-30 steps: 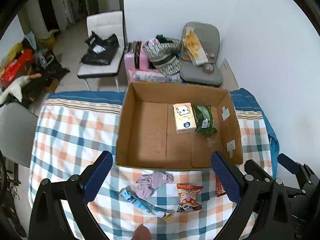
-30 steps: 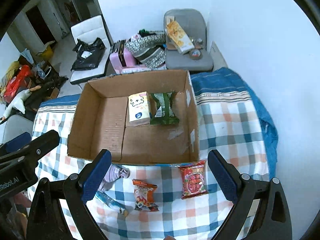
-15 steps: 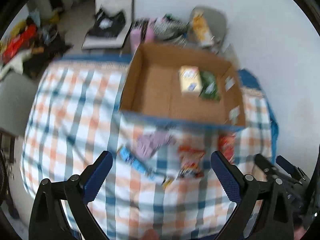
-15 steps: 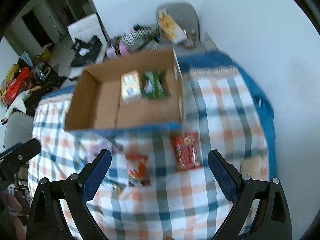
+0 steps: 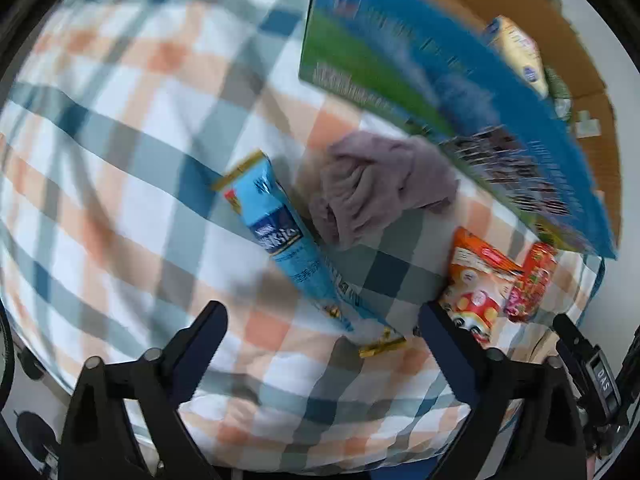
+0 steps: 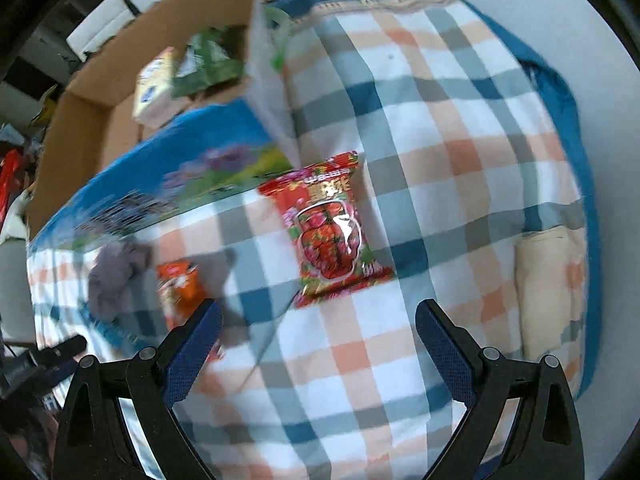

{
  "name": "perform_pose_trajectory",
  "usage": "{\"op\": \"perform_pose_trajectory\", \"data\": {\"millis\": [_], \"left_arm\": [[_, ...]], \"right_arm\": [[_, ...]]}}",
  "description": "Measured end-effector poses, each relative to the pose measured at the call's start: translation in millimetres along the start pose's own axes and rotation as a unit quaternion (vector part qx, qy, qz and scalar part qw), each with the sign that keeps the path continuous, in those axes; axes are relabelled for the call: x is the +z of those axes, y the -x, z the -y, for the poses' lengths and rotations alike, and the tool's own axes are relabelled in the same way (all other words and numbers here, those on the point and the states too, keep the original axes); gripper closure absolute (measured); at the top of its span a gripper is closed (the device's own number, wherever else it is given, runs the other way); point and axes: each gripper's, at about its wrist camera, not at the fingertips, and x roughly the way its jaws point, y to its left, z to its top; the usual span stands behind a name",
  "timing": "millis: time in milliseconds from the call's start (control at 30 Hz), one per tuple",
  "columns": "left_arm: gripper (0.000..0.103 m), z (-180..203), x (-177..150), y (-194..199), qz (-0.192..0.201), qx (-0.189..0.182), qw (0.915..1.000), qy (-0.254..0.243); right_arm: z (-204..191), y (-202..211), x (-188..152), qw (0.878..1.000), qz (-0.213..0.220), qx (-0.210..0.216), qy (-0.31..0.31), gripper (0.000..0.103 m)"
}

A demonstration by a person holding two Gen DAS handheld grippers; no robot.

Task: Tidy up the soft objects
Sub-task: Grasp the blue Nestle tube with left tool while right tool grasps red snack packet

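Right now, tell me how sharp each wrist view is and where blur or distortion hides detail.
Left wrist view: motion blur smears the cardboard box print; the blue snack tube and purple cloth stay recognisable. Right wrist view: the red snack packet is fairly sharp, the orange packet and the box blurred. Both views: fisheye bends the checked cloth; both grippers, left and right, look crisp and open.

The cloth (image 5: 120,152) has white, orange and grey-blue checks. In the middle of the left view the wrapper (image 5: 280,236) is light blue with gold ends, and the rag (image 5: 372,196) is mauve. The box (image 5: 440,92) is blue and green outside, brown inside. The packet (image 6: 332,228) in the right view is red.
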Motion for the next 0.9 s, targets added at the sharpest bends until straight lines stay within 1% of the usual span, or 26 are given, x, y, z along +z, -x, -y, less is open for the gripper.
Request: {"op": "perform_pose_trajectory", "data": {"millis": [100,133,167,200,233,267,333,367,433,467,500,533,600,700,767,833,900], "left_arm": [[0.013,2.6,1.9,-22.9,-0.020,0.000,0.9998,0.008],[0.017,3.6,1.5,-28.8,-0.022,0.002,0.9997,0.007],[0.020,4.9,1.0,-34.4,-0.025,0.005,0.9997,0.006],[0.025,6.7,0.2,-40.7,-0.028,0.009,0.9996,0.003],[0.033,8.2,-0.5,-45.6,-0.029,0.016,0.9994,-0.001],[0.036,9.7,-1.2,-50.5,-0.029,0.026,0.9992,-0.005],[0.043,11.4,-3.6,-54.7,-0.023,0.038,0.9989,-0.012],[0.047,12.2,-5.4,-53.6,-0.020,0.041,0.9988,-0.018],[0.067,16.2,-10.0,-50.1,-0.015,0.051,0.9979,-0.037],[0.070,17.4,-12.6,-48.2,-0.016,0.053,0.9973,-0.048],[0.078,17.1,-15.7,-47.2,-0.021,0.052,0.9968,-0.057],[0.080,20.0,-19.0,-47.1,-0.029,0.052,0.9961,-0.065],[0.082,18.4,-28.2,-45.5,-0.038,0.065,0.9933,-0.087],[0.082,17.9,-49.9,-45.0,-0.041,0.092,0.9867,-0.127],[0.082,20.0,-61.5,-48.7,-0.044,0.101,0.9830,-0.147],[0.080,21.6,-67.7,-53.8,-0.043,0.107,0.9816,-0.152],[0.079,23.6,-69.8,-59.0,-0.041,0.111,0.9820,-0.147]], "right_arm": [[0.3,-24.0,13.1,1.000,-0.004,-0.012,0.004,0.004],[0.0,-32.2,16.9,1.000,-0.006,-0.019,0.008,0.004],[-0.2,-41.1,20.6,1.000,-0.010,-0.025,0.010,0.004],[0.0,-48.2,23.1,0.999,-0.013,-0.028,0.012,0.006],[0.3,-55.7,25.2,0.999,-0.017,-0.031,0.013,0.008],[0.3,-61.6,26.3,0.999,-0.022,-0.033,0.016,0.012],[1.0,-70.3,26.5,0.999,-0.029,-0.032,0.019,0.029],[2.3,-71.7,25.5,0.999,-0.030,-0.028,0.018,0.040],[5.1,-72.0,21.4,0.999,-0.039,-0.027,0.017,0.044],[6.5,-71.8,18.5,0.999,-0.044,-0.024,0.016,0.048],[8.7,-71.8,13.6,0.998,-0.051,-0.020,0.014,0.050],[10.1,-71.9,8.3,0.998,-0.060,-0.018,0.015,0.051],[12.4,-72.5,-6.3,0.997,-0.080,-0.013,0.018,0.051],[12.6,-74.8,-35.4,0.994,-0.100,-0.010,0.036,0.051],[12.5,-77.6,-54.3,0.993,-0.115,-0.003,0.042,0.052],[11.8,-77.8,-66.4,0.993,-0.111,-0.005,0.049,0.051],[12.1,-77.8,-70.4,0.994,-0.098,-0.009,0.052,0.051]]}}
